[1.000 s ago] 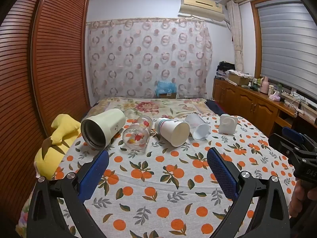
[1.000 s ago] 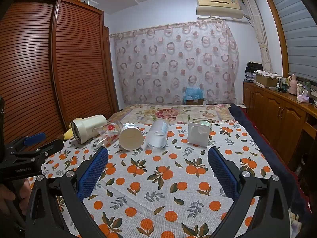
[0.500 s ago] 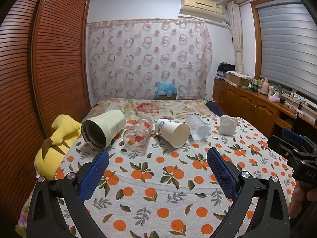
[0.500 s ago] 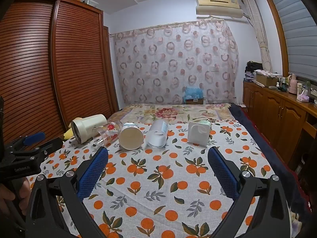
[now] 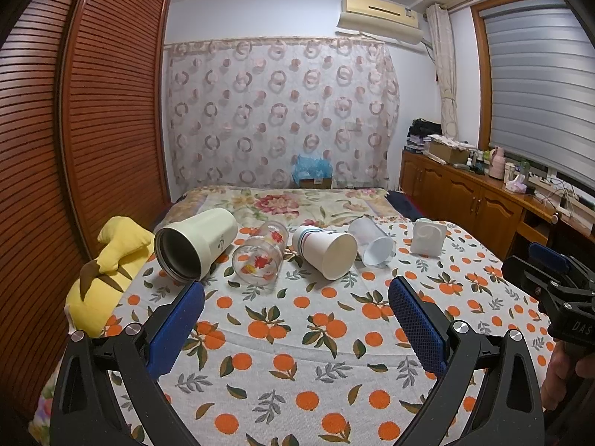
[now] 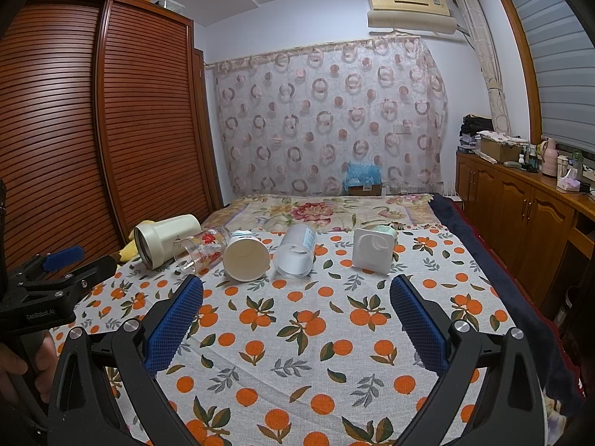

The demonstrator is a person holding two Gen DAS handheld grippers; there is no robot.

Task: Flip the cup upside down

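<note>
Several cups lie on their sides in a row on the orange-print cloth (image 5: 282,338): a cream tumbler (image 5: 195,244) (image 6: 165,238), a printed glass (image 5: 260,258) (image 6: 202,249), a white paper cup (image 5: 325,251) (image 6: 245,256), a clear plastic cup (image 5: 372,241) (image 6: 295,251) and a white square cup (image 5: 427,236) (image 6: 373,249). My left gripper (image 5: 295,319) is open and empty, short of the glass and paper cup. My right gripper (image 6: 295,319) is open and empty, short of the clear cup.
A yellow plush toy (image 5: 108,271) lies at the cloth's left edge. A slatted wooden wardrobe (image 5: 93,130) stands on the left. Wooden cabinets (image 6: 520,223) run along the right. A floral bedspread (image 6: 316,212) lies beyond the cups.
Both grippers have stayed nearly still and open. The left wrist view has shifted only slightly. The cups have not moved.
</note>
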